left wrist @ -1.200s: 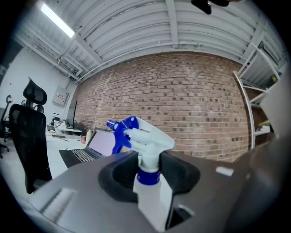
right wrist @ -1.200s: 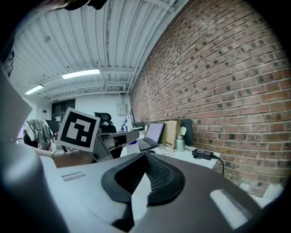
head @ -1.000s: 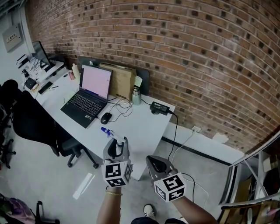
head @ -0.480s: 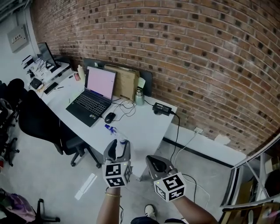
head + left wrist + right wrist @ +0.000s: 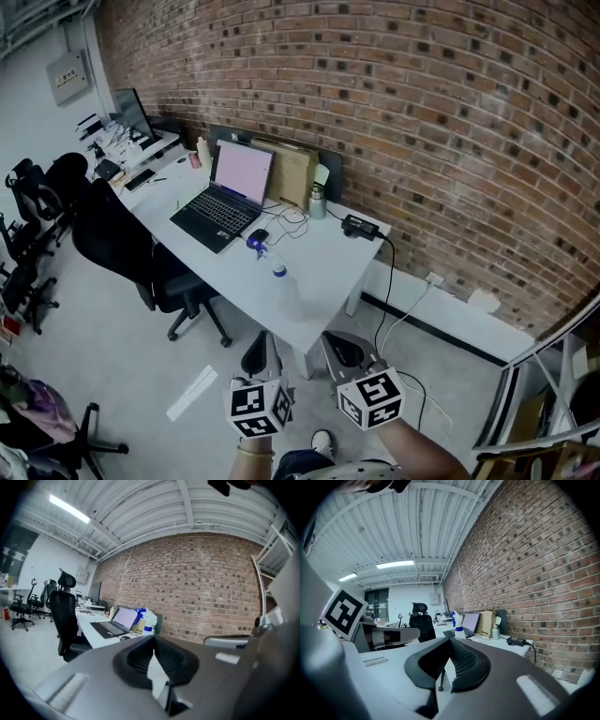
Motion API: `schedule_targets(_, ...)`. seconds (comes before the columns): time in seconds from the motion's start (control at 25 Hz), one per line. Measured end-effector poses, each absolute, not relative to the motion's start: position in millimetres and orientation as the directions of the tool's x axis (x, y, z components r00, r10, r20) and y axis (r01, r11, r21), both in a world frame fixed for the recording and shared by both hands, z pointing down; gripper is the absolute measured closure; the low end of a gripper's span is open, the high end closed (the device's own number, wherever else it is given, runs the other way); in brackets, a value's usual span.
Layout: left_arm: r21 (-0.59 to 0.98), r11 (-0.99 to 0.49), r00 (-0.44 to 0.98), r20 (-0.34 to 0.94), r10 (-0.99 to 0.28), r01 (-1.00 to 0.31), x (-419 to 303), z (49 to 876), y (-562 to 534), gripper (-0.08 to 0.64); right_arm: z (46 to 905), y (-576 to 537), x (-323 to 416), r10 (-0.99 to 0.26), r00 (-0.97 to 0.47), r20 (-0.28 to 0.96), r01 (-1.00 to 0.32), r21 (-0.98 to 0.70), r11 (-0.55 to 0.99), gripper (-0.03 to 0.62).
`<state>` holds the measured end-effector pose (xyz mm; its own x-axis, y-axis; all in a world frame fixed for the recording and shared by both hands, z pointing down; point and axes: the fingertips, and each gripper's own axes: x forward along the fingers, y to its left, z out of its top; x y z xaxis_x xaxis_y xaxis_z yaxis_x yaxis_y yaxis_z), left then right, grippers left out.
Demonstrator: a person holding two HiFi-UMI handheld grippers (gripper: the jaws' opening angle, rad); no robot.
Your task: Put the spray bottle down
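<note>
The spray bottle, clear with a blue trigger head, stands upright by itself on the white table, near the mouse. It also shows in the left gripper view as the spray bottle and in the right gripper view as the spray bottle, far ahead of both jaws. My left gripper hangs over the floor, well short of the table's near edge; its jaws have just been closing and are shut with nothing between them. My right gripper hangs beside it, shut and empty.
An open laptop, a black mouse, a cardboard box, a metal flask and a power adapter sit on the table. A black office chair stands at its left. The brick wall runs behind.
The left gripper let go of the spray bottle, which now stands alone on the table. Both grippers drew back from the table edge toward me.
</note>
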<state>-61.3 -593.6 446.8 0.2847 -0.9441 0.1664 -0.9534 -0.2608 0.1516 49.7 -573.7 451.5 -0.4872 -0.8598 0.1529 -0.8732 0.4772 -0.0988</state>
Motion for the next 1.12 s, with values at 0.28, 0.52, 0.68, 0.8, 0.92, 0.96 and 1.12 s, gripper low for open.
schedule_targets(0.28,0.128,-0.237,0.254,0.140,-0.957,-0.963,-67,437,-516,0.552,451,-509,41,-0.844,-0.520,0.136,-0.854,-0.103,0.510,0.595)
schedule_targets(0.52,0.115,-0.232,0.246,0.129,-0.961,-0.966,-64,432,-479,0.552,445,-480,38,-0.843,-0.522,0.132,-0.853,-0.086,0.515,0.595)
schedule_targets(0.68,0.104,-0.235,0.247,0.121,-0.962,-0.966,-60,427,-468,0.552,437,-470,38,-0.845,-0.522,0.119,-0.853,-0.077,0.517,0.595)
schedule_targets(0.8,0.102,-0.234,0.245,0.117,-0.962,-0.967,-59,427,-462,0.552,436,-463,38,-0.845,-0.523,0.112,-0.852,-0.069,0.519,0.595)
schedule_targets(0.92,0.104,-0.233,0.244,0.117,-0.963,-0.967,-61,427,-459,0.552,435,-459,37,-0.845,-0.523,0.110,-0.852,-0.057,0.520,0.595)
schedule_targets(0.96,0.104,-0.232,0.243,0.117,-0.963,-0.967,-61,427,-459,0.552,434,-458,37,-0.846,-0.523,0.108,-0.852,-0.053,0.520,0.595)
schedule_targets(1.12,0.102,-0.229,0.240,0.117,-0.964,-0.968,-60,428,-457,0.552,432,-455,39,-0.846,-0.523,0.105,-0.852,-0.046,0.521,0.595)
